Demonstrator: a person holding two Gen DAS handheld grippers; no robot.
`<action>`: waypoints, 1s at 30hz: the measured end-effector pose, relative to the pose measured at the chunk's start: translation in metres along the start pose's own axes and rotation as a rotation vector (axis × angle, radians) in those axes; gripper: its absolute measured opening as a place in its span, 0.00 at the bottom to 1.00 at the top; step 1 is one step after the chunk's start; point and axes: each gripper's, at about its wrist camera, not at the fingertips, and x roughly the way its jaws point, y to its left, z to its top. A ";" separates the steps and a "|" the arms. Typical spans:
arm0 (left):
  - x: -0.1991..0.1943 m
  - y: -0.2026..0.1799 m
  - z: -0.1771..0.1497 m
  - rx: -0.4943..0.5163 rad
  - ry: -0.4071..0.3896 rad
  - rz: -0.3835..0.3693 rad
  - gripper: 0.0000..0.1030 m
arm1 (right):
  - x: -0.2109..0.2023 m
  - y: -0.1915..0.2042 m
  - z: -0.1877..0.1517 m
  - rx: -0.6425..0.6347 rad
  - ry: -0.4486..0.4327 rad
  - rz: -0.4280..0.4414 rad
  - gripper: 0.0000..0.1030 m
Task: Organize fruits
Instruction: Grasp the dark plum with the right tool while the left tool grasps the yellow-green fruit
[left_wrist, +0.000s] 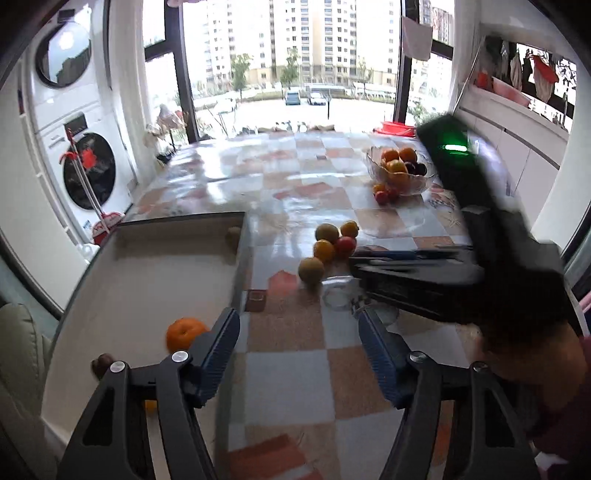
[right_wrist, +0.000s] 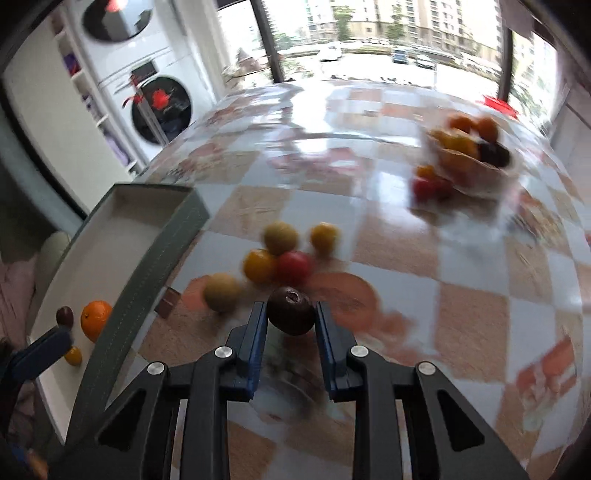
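Observation:
My right gripper (right_wrist: 290, 308) is shut on a dark purple round fruit (right_wrist: 291, 312) just above the checkered table. It shows in the left wrist view as a black body (left_wrist: 413, 269) coming in from the right. Behind it lies a cluster of several yellow, green and red fruits (right_wrist: 280, 254) (left_wrist: 332, 243). My left gripper (left_wrist: 297, 314) stands open and empty at the right rim of a white tray (left_wrist: 147, 280) (right_wrist: 147, 277). In the tray lie an orange (left_wrist: 184, 332) (right_wrist: 95, 319), a small dark fruit (left_wrist: 103, 363) and a small yellow one (right_wrist: 72, 355).
A glass bowl (left_wrist: 424, 184) (right_wrist: 480, 188) filled with oranges and dark fruit stands at the far right of the table, two small red fruits (left_wrist: 384, 194) beside it. Stacked washing machines (left_wrist: 81, 147) stand off the table's left edge. A small brown block (left_wrist: 255, 299) lies by the tray.

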 end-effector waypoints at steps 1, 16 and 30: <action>0.005 -0.003 0.004 -0.003 0.011 -0.015 0.67 | -0.005 -0.010 -0.005 0.025 0.002 -0.008 0.28; 0.098 -0.024 0.027 -0.025 0.158 0.017 0.51 | -0.052 -0.067 -0.068 0.191 -0.033 0.029 0.28; 0.083 -0.017 0.032 -0.064 0.133 -0.031 0.12 | -0.058 -0.064 -0.084 0.189 -0.039 0.024 0.28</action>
